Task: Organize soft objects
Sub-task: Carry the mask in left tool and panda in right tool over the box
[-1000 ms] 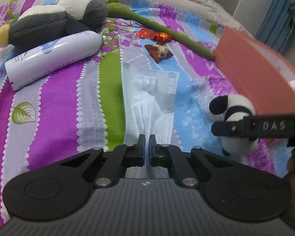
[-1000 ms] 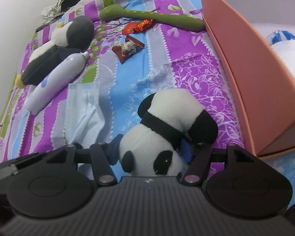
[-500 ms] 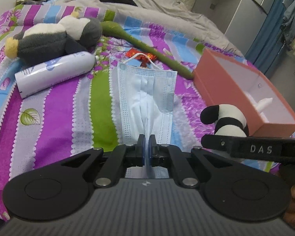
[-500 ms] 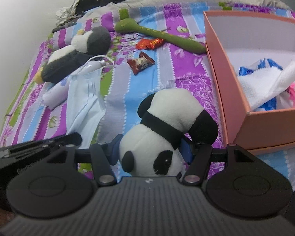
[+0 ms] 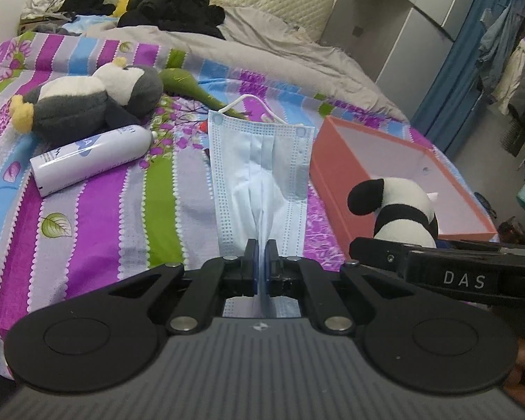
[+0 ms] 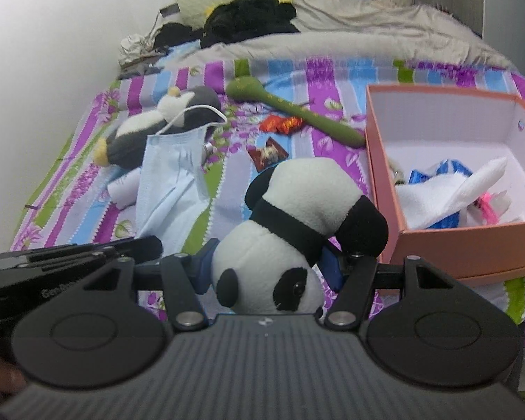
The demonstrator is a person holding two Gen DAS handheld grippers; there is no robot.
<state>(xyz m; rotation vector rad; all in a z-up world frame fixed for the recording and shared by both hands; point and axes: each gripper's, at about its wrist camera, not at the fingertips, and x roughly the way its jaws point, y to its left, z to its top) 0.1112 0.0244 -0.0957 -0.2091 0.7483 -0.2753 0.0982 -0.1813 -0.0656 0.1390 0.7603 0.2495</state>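
Note:
My left gripper [image 5: 261,262] is shut on a light blue face mask [image 5: 262,168] and holds it up above the striped bedspread; the mask also shows in the right wrist view [image 6: 171,182]. My right gripper [image 6: 267,266] is shut on a small panda plush [image 6: 297,231], head down, lifted just left of the salmon box [image 6: 465,241]. The panda also shows in the left wrist view [image 5: 399,206]. The box [image 5: 336,182] holds white cloth [image 6: 448,196] and a blue item.
A grey penguin plush [image 5: 87,105], a white spray can [image 5: 91,157], a long green plush [image 6: 297,112] and red snack wrappers [image 6: 280,126] lie on the bedspread. Dark clothes and a grey duvet are heaped at the headboard. A wardrobe stands at the right.
Both grippers have risen well above the bed. The mask has left the bedspread and now hangs in my left gripper. The panda stays gripped and the box's inside has come into view.

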